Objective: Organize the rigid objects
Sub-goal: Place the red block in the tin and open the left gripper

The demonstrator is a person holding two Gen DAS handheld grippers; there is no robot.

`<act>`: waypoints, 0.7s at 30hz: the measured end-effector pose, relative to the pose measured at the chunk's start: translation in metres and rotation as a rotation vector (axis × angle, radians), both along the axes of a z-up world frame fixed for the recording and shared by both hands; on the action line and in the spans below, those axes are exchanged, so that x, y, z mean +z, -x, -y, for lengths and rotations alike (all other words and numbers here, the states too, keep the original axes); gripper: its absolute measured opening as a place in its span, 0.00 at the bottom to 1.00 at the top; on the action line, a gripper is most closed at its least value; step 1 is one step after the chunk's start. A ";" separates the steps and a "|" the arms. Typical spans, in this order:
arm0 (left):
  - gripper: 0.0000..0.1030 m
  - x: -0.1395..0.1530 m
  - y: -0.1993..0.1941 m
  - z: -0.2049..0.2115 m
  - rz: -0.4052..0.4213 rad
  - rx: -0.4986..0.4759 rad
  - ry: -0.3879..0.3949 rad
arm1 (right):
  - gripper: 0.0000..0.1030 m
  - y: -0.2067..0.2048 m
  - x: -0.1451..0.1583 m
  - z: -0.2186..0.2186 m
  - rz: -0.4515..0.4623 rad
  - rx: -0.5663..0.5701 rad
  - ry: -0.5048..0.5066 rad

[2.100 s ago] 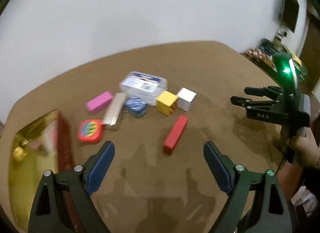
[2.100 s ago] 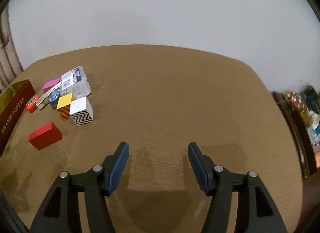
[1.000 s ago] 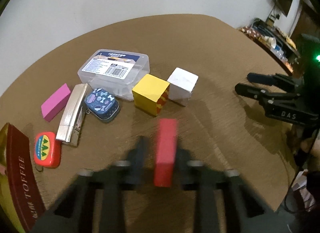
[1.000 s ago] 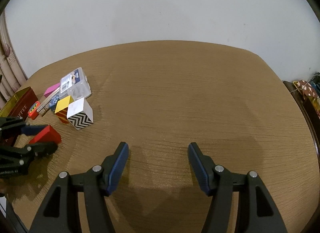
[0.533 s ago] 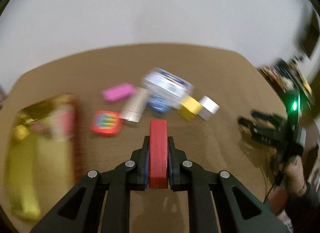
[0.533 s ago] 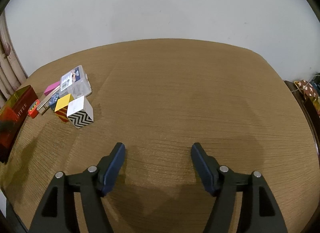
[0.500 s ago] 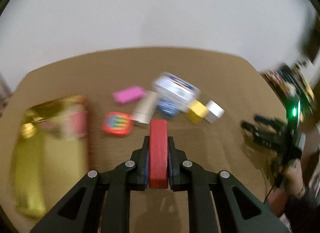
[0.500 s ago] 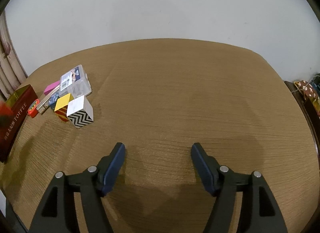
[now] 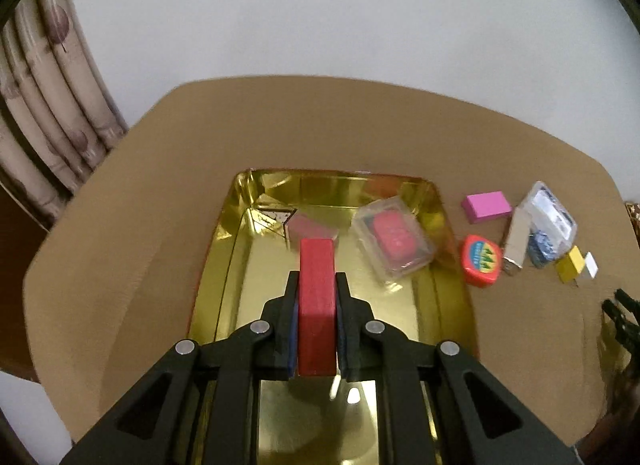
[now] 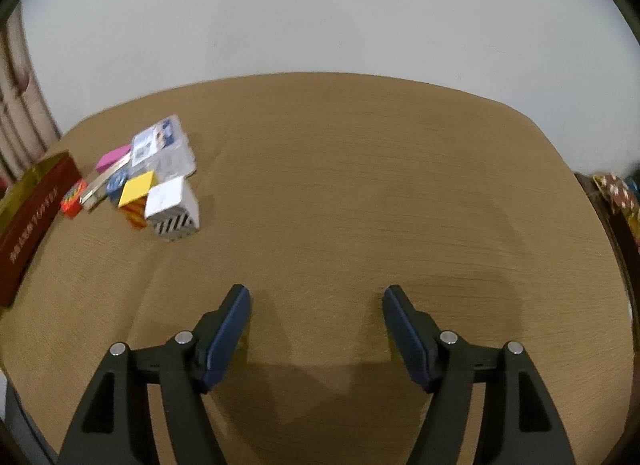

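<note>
The left gripper [image 9: 316, 293] is clenched on the red block [image 9: 316, 305], long axis pointing away, above the gold tin [image 9: 448, 265]. The right gripper [image 10: 316, 305] hangs released over the table [image 10: 360, 185].

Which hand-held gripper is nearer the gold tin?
Left. The left hand-held gripper holds the red block directly over the gold tin; the right hand-held gripper sits open, far across the table.

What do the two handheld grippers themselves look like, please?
Both are matte black plastic frames with triangular cut-outs and round silver screws. The left gripper and the right gripper each carry dark blue pads on their fingers. No cables or sleeves show.
</note>
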State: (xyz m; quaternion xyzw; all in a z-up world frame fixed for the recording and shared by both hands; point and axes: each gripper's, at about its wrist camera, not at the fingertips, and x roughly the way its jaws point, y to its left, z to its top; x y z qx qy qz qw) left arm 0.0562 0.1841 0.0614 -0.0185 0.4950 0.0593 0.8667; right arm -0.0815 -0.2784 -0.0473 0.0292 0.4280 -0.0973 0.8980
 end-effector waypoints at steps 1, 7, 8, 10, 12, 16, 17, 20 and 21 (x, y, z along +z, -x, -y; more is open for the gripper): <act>0.12 -0.006 -0.004 -0.002 -0.008 0.004 -0.006 | 0.69 0.000 0.000 -0.004 -0.005 0.013 0.005; 0.12 -0.028 -0.026 -0.012 -0.052 0.031 -0.012 | 0.69 -0.010 0.003 -0.023 -0.008 0.096 -0.025; 0.12 -0.030 -0.028 -0.014 -0.063 0.039 -0.011 | 0.69 -0.013 0.006 -0.029 0.000 0.117 -0.011; 0.12 -0.030 -0.030 -0.016 -0.074 0.045 -0.016 | 0.69 -0.019 0.007 -0.036 0.003 0.147 0.010; 0.18 -0.027 -0.029 -0.015 -0.065 0.043 -0.006 | 0.69 -0.030 0.009 -0.044 0.000 0.186 0.024; 0.42 -0.015 -0.021 -0.011 -0.036 0.041 -0.035 | 0.69 -0.048 0.013 -0.059 0.011 0.249 0.061; 0.43 -0.011 -0.018 -0.009 -0.026 0.039 -0.034 | 0.69 -0.055 0.013 -0.064 0.009 0.276 0.072; 0.47 0.007 -0.004 -0.005 0.003 0.051 0.008 | 0.69 -0.070 0.011 -0.075 -0.012 0.328 0.113; 0.49 0.011 0.002 -0.002 0.013 0.054 0.019 | 0.69 -0.074 0.010 -0.077 -0.014 0.345 0.117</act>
